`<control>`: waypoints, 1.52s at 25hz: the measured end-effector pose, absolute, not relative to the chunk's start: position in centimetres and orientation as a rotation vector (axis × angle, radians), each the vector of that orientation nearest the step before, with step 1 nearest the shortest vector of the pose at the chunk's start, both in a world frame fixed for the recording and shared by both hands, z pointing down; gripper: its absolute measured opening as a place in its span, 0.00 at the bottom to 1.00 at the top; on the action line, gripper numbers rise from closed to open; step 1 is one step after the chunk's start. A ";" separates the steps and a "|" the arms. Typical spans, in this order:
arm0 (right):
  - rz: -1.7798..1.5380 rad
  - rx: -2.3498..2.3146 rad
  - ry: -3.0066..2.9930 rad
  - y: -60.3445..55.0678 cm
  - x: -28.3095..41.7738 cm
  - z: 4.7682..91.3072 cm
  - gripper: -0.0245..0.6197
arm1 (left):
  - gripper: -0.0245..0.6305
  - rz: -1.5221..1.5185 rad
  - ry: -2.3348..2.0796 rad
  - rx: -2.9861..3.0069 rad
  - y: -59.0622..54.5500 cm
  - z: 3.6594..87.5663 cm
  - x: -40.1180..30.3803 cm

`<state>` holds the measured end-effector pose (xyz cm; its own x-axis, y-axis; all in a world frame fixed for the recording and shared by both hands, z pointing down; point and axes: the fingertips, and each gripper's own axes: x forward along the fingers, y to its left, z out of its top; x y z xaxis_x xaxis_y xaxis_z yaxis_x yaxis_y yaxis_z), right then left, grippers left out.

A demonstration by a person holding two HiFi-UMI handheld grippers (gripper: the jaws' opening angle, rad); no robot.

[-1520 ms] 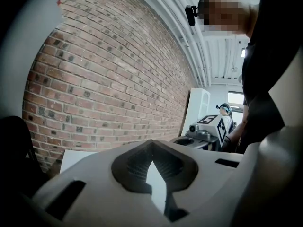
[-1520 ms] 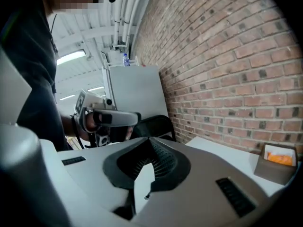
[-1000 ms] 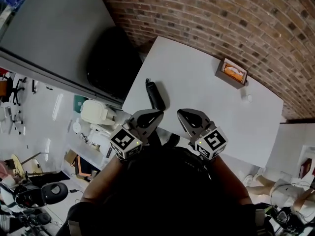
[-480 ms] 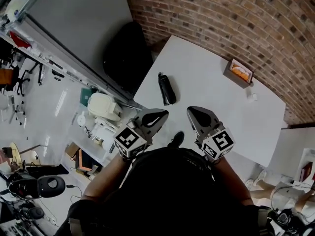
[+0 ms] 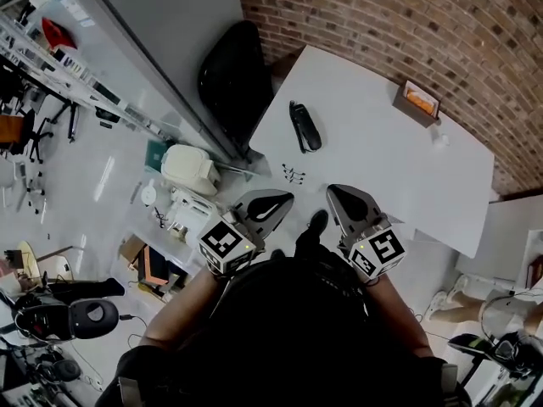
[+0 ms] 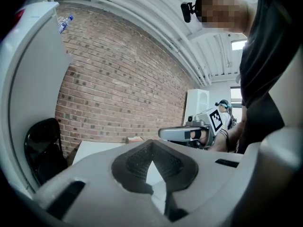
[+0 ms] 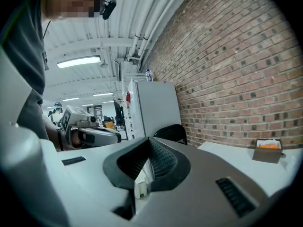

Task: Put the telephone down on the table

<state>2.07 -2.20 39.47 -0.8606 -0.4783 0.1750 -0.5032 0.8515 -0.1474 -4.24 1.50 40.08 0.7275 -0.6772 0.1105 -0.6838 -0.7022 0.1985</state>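
White table against brick wall; black chair at table's left end. Left gripper and right gripper off near edge (close to person's body), jaws of both pressed together, nothing between. Black telephone lies flat on table's left part, well apart from grippers. Small brown box near far edge.

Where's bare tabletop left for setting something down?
The table is bare in the middle, between the telephone near its left edge and the box by the brick wall; so is the near right stretch. Only the box corner, with a small white item, is cluttered.
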 end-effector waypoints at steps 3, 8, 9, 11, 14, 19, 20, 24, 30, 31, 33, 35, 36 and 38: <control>0.295 0.805 -2.878 1.1 2.4 39.8 0.06 | 0.05 0.048 -1.027 2.713 4.8 41.0 -3.5; 0.289 0.827 -2.860 6.2 3.2 39.7 0.06 | 0.05 0.014 -0.989 2.726 8.5 41.1 -1.8; 0.285 0.822 -2.858 7.2 3.5 39.6 0.06 | 0.05 0.005 -0.981 2.721 9.2 41.0 -1.3; 0.275 0.822 -2.860 8.9 4.3 39.4 0.06 | 0.05 -0.004 -0.963 2.719 10.5 40.8 0.3; 0.265 0.856 -2.877 10.8 6.5 39.0 0.06 | 0.05 0.006 -0.943 2.749 12.2 40.4 3.0; 0.293 0.862 -2.875 14.9 11.2 39.4 0.06 | 0.05 0.039 -0.964 2.761 15.6 40.4 7.9; 0.299 0.865 -2.869 15.7 12.4 39.6 0.06 | 0.05 0.044 -0.953 2.757 16.5 40.6 9.2; 0.345 0.894 -2.855 18.1 17.5 40.5 0.06 | 0.05 0.056 -0.914 2.751 19.6 41.7 14.3; 0.295 0.882 -2.855 21.8 22.3 40.0 0.06 | 0.05 0.015 -0.960 2.754 22.5 41.3 19.0; 0.294 0.879 -2.855 22.2 22.9 40.0 0.06 | 0.05 0.013 -0.962 2.748 23.0 41.2 19.6; 0.289 0.871 -2.860 22.7 23.8 40.0 0.06 | 0.05 0.024 -0.968 2.727 23.6 40.9 20.9; 0.280 0.860 -2.867 23.1 24.4 39.8 0.06 | 0.05 0.047 -0.974 2.729 24.2 40.6 21.9; 0.276 0.854 -2.870 23.2 24.6 39.7 0.06 | 0.05 0.055 -0.977 2.738 24.5 40.5 22.3; 0.271 0.846 -2.876 23.5 24.9 39.6 0.06 | 0.05 0.066 -0.985 2.750 24.9 40.2 22.7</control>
<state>24.92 23.46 39.57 -0.8342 -0.5227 0.1758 -0.5463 0.8267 -0.1344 22.70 24.85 40.23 0.7745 -0.6219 0.1155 -0.6318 -0.7514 0.1904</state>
